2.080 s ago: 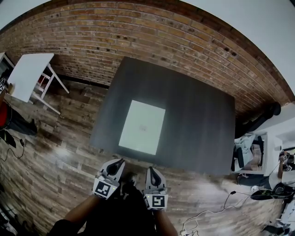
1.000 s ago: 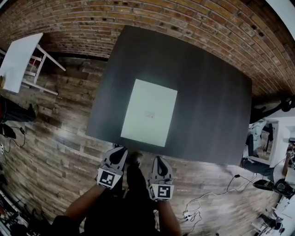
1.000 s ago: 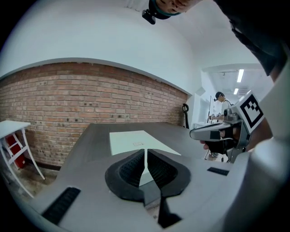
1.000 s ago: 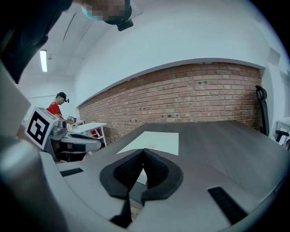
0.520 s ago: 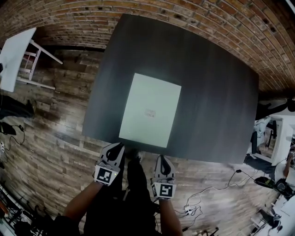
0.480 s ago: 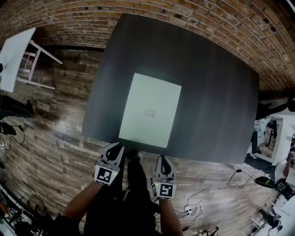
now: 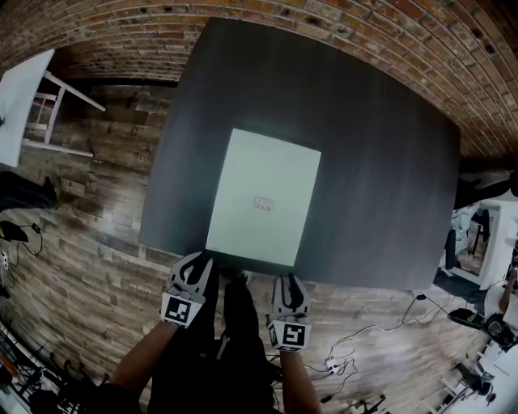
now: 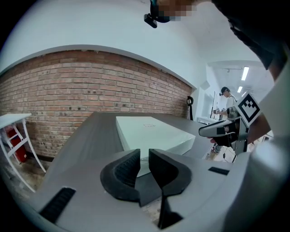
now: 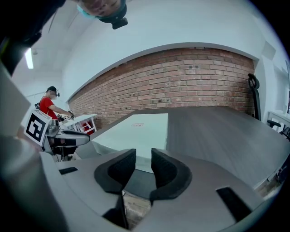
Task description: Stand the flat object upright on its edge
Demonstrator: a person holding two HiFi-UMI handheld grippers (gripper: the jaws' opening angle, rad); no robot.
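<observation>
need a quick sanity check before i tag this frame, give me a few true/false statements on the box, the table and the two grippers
1. The white box lies flat on the dark table. True.
2. The box already stands on its edge. False: it rests on its broad face.
3. The right gripper is shut on the box. False: its jaws have just been opening, nothing is between them, and the box lies ahead of it.
4. The left gripper holds nothing. True.
5. A brick wall runs along the far side of the table. True.
6. Several other things lie on the table beside the box. False: the box is the only thing on it.
</observation>
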